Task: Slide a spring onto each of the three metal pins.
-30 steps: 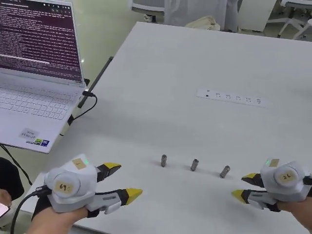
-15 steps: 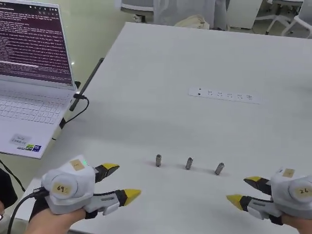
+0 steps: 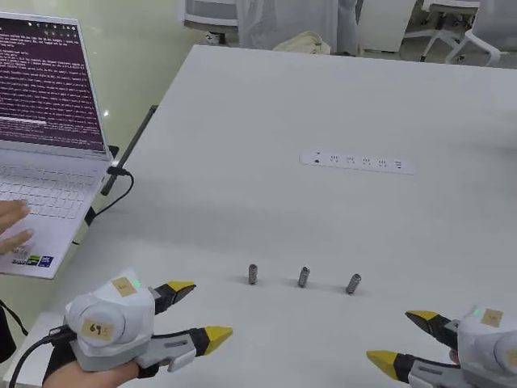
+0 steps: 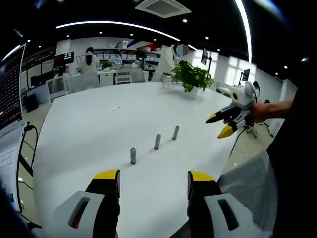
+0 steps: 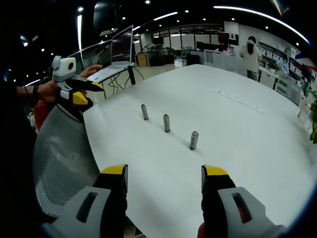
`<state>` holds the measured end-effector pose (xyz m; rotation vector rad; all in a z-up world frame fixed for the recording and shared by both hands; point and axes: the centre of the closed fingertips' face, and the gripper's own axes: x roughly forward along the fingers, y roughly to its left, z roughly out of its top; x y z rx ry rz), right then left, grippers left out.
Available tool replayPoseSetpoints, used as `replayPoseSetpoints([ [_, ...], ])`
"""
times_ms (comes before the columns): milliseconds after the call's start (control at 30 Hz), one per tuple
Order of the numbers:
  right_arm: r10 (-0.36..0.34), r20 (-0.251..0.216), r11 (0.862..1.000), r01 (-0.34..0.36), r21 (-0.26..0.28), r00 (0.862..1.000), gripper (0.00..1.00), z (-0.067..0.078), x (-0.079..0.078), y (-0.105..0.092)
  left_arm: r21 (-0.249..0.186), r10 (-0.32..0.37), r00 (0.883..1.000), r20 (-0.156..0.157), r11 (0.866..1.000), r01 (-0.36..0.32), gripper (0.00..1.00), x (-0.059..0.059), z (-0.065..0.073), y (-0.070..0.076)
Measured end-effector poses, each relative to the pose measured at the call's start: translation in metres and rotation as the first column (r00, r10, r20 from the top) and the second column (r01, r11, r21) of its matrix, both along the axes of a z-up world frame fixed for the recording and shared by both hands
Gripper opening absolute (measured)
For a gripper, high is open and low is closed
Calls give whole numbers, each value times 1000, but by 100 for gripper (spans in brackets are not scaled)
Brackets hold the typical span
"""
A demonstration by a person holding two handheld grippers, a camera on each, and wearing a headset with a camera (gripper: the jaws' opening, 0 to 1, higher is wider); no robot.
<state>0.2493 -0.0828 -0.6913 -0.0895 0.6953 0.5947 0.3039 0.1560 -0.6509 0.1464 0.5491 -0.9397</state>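
While springs (image 3: 303, 277) stand, left gripper view adds foliage (image 4: 190, 77).

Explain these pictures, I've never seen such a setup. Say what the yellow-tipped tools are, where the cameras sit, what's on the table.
A person holds a two-jawed, yellow-tipped tool in each hand: the left gripper and the right gripper. The head view comes from a headset camera looking down; each round view comes from a camera on one gripper. On the white table three small springs stand upright in a row, a power strip lies beyond, a laptop sits off to the left. Both grippers are open, holding nothing.
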Motion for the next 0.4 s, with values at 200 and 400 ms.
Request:
replayPoseSetpoints([
  [200, -4, 3, 1000, 4, 4, 1000, 62, 1, -4, 3, -8, -5, 1000, -9, 1000, 5, 51, -5, -2, -3],
  [400, 13, -16, 1000, -13, -2, 1000, 64, -3, -9, 6, -9, -2, 1000, -10, 1000, 2, 52, -5, -2, -2],
])
